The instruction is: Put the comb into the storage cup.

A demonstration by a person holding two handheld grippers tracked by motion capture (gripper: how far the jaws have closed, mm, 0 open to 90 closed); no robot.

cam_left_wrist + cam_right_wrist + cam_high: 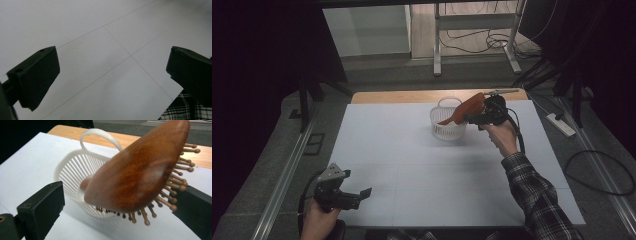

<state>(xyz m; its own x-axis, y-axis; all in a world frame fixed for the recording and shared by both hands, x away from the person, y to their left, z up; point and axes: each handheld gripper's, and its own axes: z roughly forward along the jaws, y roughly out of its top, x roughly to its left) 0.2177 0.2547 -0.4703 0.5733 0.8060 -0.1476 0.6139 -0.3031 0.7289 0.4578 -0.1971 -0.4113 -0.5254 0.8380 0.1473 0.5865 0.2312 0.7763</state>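
Note:
A wooden hairbrush [468, 106] leans in a small white slatted basket [446, 128] at the far middle of the white table [412, 165]. Its handle end rests inside the basket [72, 167] and its broad head [140, 170] sticks up and out to the right, bristles facing down. My right gripper [117, 197] stands open around the head: the left jaw is clear of the wood, and the bristle tips reach the right jaw. In the high view that right gripper [474, 118] sits just right of the basket. My left gripper [362, 195] hovers open over the table's near left corner, nothing between its jaws [112, 72].
A strip of bare wooden tabletop [412, 96] shows beyond the white sheet. On the floor to the right lie a power strip [562, 125] and loose cables [607, 170]. Metal desk legs [437, 45] stand behind the table. A plaid sleeve [537, 195] crosses the near right.

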